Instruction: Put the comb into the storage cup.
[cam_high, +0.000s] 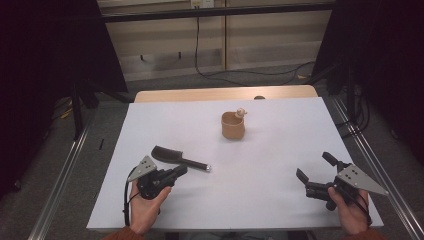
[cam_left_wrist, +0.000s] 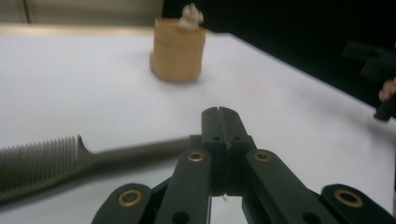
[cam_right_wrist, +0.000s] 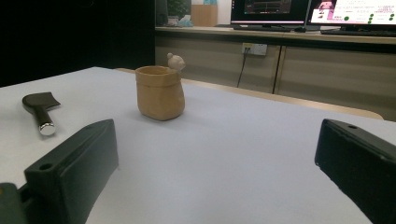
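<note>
On the counter (cam_high: 280, 200), near the person's left, lies a dark comb (cam_high: 177, 158), teeth toward the far left, handle tip pointing to the middle. The left gripper (cam_high: 180, 171) sits just beside that handle, and its jaws are clenched together on nothing; from the left gripper view the comb (cam_left_wrist: 70, 161) lies behind the closed tips, untouched as far as I can tell. Over on the right, the right gripper (cam_high: 315, 167) rests low with jaws spread wide, nothing between them. Farther back stands a tan cup (cam_high: 233, 125) with a small pale figure (cam_high: 241, 112) on its rim, well apart from both. By my reading, this is barely begun: the comb isn't picked up, and whatever goes on with that cup is all still ahead.
</note>
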